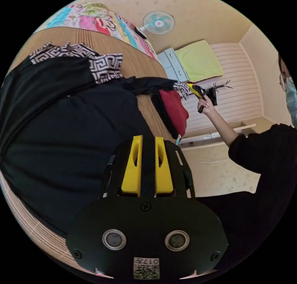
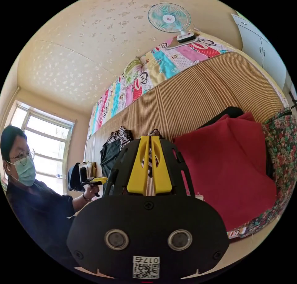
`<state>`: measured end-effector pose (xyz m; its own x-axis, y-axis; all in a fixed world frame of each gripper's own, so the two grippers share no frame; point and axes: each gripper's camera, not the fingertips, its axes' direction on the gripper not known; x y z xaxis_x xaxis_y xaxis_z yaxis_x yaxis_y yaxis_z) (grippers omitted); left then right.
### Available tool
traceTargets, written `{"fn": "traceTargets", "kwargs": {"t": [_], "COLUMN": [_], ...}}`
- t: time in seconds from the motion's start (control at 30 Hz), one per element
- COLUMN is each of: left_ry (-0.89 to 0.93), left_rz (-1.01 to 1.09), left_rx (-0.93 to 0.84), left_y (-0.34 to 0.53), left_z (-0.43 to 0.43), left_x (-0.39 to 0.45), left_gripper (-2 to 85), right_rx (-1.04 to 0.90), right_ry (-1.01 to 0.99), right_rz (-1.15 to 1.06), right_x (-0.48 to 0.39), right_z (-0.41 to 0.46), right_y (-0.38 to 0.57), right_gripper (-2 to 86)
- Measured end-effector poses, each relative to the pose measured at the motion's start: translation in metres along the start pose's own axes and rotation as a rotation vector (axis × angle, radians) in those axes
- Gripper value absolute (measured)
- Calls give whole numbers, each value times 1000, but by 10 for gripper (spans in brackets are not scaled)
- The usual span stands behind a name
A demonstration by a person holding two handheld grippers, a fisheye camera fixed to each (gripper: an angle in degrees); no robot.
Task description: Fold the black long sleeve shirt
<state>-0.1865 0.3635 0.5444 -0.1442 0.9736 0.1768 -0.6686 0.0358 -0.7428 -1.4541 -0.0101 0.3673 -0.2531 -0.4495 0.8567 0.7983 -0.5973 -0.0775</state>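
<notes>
Black long sleeve shirt (image 1: 62, 126) lies spread on the bamboo mat (image 1: 139, 61), ahead of the left gripper (image 1: 148, 160), whose yellow jaws pinch its hem. Right gripper (image 2: 150, 160) clamps the patterned cuff (image 2: 150, 160), sleeve (image 1: 148, 84) stretched out. Red cloth (image 2: 229, 172) beside it.

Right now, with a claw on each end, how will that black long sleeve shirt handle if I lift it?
Probably floppy: the black long sleeve shirt lies slack on the slatted mat, its sleeve stretched to the right claw. Likely light, since a pinch holds the cuff. The body would probably sag.
</notes>
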Motion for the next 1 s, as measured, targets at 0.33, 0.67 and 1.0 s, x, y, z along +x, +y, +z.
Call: {"fn": "traceTargets", "kwargs": {"t": [0.33,0.67,1.0], "left_ry": [-146,-136,-72], "left_rz": [260,161,6], "left_rx": [-538,-602,-355], "left_y": [31,46,33], "left_z": [126,108,75], "left_x": [17,0,-3], "left_gripper": [56,55,64], "right_rx": [-73,-27,214], "right_ry": [109,157,170], "right_rz": [240,263,396], "right_x": [144,144,115], "right_z": [-27,-16,-56], "right_y": [-46,-60,17], "right_gripper": [8,43,86]}}
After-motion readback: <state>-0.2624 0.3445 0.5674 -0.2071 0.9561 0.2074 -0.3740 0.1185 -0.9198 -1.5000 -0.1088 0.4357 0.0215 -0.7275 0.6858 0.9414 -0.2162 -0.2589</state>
